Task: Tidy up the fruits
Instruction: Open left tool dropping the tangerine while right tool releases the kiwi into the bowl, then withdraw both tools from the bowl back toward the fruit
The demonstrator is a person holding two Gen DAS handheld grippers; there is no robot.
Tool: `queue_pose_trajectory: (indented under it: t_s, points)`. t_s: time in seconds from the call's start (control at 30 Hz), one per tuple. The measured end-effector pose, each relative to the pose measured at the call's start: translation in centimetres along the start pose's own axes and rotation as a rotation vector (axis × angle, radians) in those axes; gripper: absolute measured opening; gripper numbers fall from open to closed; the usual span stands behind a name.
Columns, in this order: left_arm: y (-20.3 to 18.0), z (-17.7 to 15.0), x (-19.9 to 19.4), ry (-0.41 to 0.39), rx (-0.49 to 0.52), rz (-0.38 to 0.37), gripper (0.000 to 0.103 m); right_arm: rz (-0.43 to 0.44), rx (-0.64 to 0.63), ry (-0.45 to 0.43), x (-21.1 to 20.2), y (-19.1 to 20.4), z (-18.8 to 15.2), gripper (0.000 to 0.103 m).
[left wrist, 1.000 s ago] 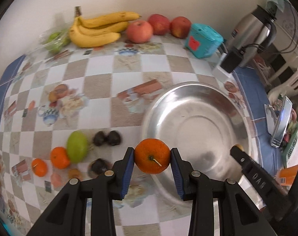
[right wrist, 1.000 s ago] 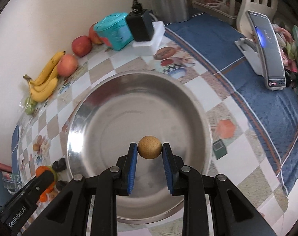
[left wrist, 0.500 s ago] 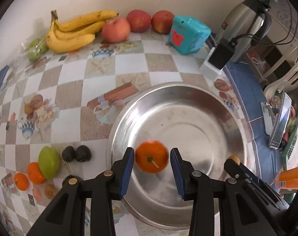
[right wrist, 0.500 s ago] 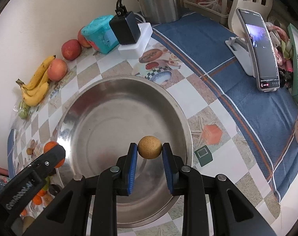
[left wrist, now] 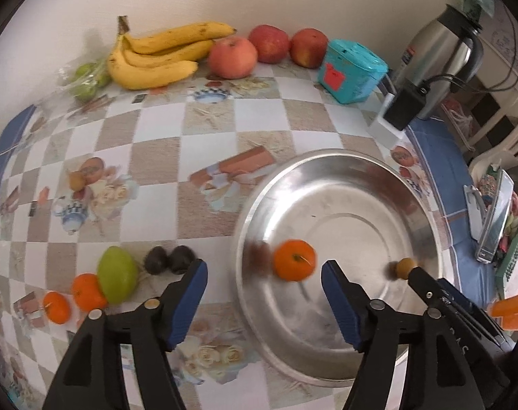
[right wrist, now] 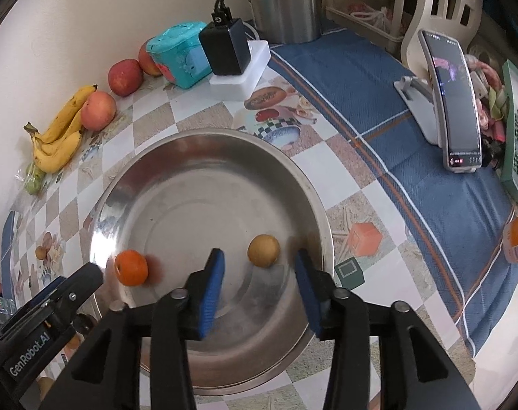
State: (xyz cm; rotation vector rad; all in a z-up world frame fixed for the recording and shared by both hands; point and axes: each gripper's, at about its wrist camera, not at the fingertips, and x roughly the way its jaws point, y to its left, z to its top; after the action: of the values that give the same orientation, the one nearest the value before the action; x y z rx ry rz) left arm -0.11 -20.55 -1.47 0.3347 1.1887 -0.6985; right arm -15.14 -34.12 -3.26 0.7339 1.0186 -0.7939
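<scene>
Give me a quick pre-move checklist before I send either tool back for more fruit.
1. Left tool let go of the orange: ok, jaws have just been opening, pads clear of it.
2. Right tool let go of the small brown fruit: ok, jaws have just been opening, gaps both sides.
3. Both fruits inside the steel bowl: ok.
4. Fruits settled: cannot tell, orange looks blurred.
5. Fruit left on the tablecloth: ok, green fruit and others wait.
</scene>
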Motion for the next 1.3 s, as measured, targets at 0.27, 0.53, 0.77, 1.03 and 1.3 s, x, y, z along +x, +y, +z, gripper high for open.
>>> queue_pose_trajectory:
  t_s: [0.27,0.53,0.77,1.03,1.3]
  points:
    - [3.7,0.0,-0.3,0.037,-0.060,0.138,0.078,-0.014,-0.052,0.001,0.0,1.0,-0.3,0.061]
    - [6.6,-0.8,-0.8,0.046,-0.120,0.181,0.079,-0.014,-0.087,0.016,0.2,1.9,-0.9,0.061]
    - [7.9,-2.0,-0.4,0.071,-0.154,0.185,0.083,-0.016,-0.115,0.027,0.3,2.4,-1.4,0.061]
    - [9.3,-2.9,-0.5,0.075,-0.201,0.178,0.084,-0.023,-0.137,0.032,0.2,2.9,-1.5,0.061]
    - [11.0,-3.2,-1.2,0.028,-0.259,0.169,0.103,-0.015,-0.176,-0.019,-0.2,3.7,-1.7,0.089]
